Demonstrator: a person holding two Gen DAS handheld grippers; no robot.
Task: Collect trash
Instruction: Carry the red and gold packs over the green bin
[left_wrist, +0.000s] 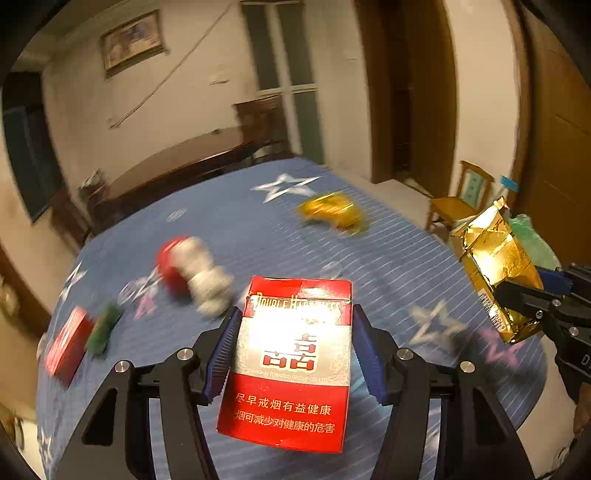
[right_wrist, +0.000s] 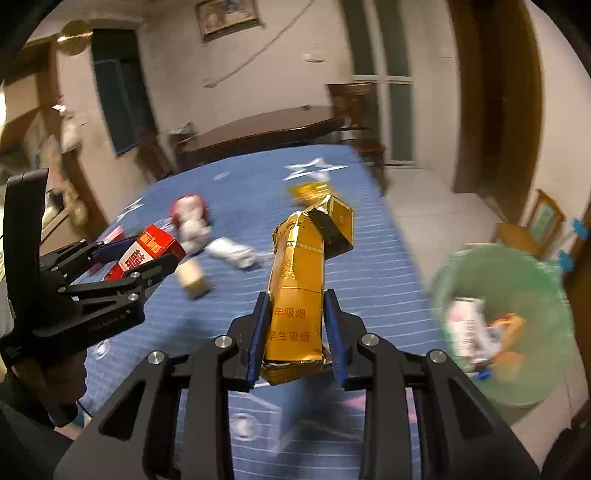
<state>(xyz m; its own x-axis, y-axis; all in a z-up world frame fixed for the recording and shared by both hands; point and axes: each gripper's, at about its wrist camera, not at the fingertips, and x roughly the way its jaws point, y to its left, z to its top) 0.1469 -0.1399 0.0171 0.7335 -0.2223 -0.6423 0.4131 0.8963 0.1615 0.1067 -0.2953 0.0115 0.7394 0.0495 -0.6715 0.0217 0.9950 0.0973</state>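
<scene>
My left gripper is shut on a red cigarette pack, held upright above the blue starred tablecloth. In the right wrist view the same left gripper shows at the left with the red pack. My right gripper is shut on a crumpled gold cigarette pack. That pair appears again at the right edge of the left wrist view: right gripper, gold pack. A green plastic bag with trash inside hangs open off the table's right side.
Loose trash lies on the cloth: a gold wrapper, a red-and-white crumpled piece, another red pack, a green scrap, white paper, a beige box. A wooden chair stands right, a dark table behind.
</scene>
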